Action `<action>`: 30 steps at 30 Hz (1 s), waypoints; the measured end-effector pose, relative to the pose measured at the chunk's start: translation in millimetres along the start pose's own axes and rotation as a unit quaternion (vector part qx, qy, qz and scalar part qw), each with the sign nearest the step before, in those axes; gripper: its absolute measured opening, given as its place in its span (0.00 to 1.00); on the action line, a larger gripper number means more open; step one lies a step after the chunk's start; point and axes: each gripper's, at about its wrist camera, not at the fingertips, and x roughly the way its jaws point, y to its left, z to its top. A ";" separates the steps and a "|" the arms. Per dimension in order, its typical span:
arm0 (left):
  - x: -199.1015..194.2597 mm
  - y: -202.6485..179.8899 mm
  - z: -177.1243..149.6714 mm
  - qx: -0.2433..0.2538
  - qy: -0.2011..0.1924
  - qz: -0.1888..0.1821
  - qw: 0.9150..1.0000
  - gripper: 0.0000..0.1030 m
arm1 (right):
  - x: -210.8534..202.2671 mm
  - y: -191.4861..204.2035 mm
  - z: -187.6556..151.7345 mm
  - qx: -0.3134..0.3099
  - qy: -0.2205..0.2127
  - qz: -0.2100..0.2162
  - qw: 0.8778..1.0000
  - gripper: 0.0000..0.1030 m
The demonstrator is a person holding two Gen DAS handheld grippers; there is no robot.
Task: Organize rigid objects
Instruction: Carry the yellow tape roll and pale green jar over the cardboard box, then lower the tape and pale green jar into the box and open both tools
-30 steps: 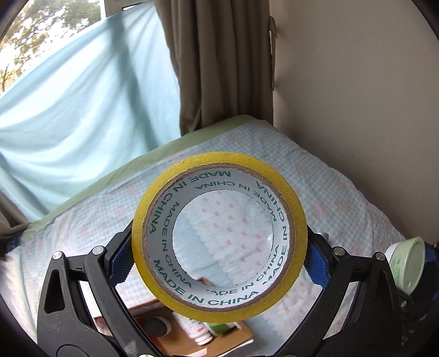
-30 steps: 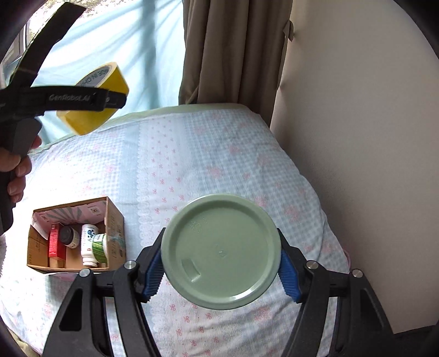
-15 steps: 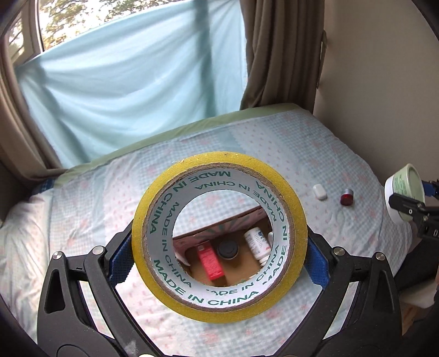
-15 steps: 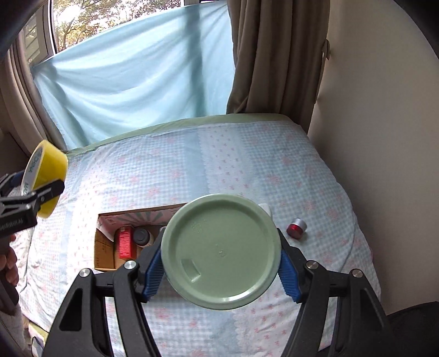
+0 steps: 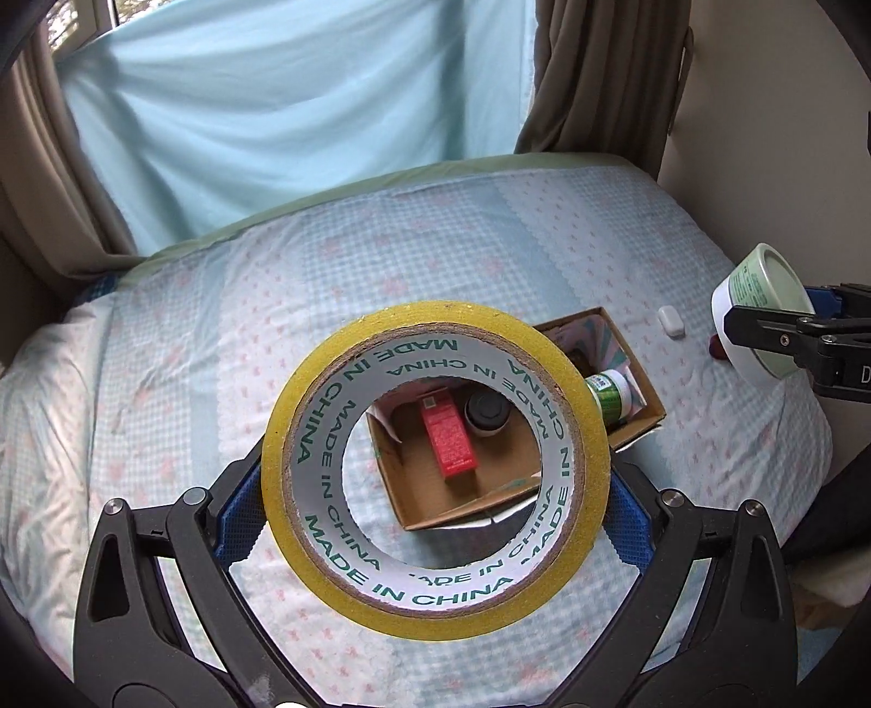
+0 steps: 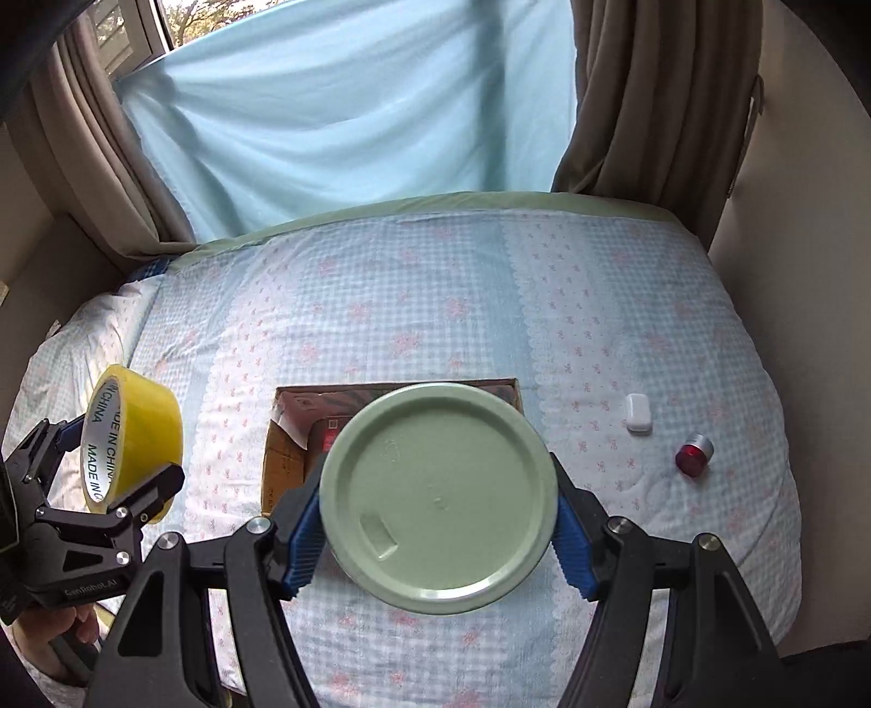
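Tape roll and jar, each gripper-clamped, face their cameras end-on.

A bed with a pale blue gingham, pink-flowered quilt filled the room. Behind it a light blue sheet hung across a daylit window, flanked by brown-grey curtains. A plain beige wall stood at the right.

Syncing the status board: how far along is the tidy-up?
Done: red carton, dark-capped jar and green-labelled bottle lie in the cardboard box. In hand: left tongs grip the yellow tape roll; right tongs grip the green-lidded tub. Left on the bedspread: white case, red cap.
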 end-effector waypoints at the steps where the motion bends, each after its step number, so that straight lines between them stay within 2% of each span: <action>1: 9.8 -2.0 -2.0 0.001 0.007 0.000 1.000 0.96 | 8.9 2.1 0.5 -0.009 0.007 0.004 1.000 0.64; 5: 50.6 -8.2 -7.4 0.010 0.039 0.006 0.999 0.96 | 47.4 8.4 3.0 -0.036 0.035 0.018 0.999 0.64; 11: 109.8 -8.1 -15.3 0.008 0.102 0.006 0.995 0.96 | 109.1 11.6 6.3 -0.040 0.096 0.046 0.994 0.64; 21: 188.5 -10.8 -18.3 0.035 0.193 0.004 0.981 0.96 | 200.2 6.2 -7.4 0.003 0.199 0.088 0.976 0.64; 26: 222.7 -15.6 -11.9 0.062 0.225 -0.006 0.972 0.96 | 229.5 4.2 -10.2 0.005 0.230 0.098 0.968 0.64; 30: 235.5 -25.2 -6.9 0.095 0.232 -0.013 0.968 0.96 | 246.7 0.2 -9.0 0.017 0.245 0.100 0.964 0.64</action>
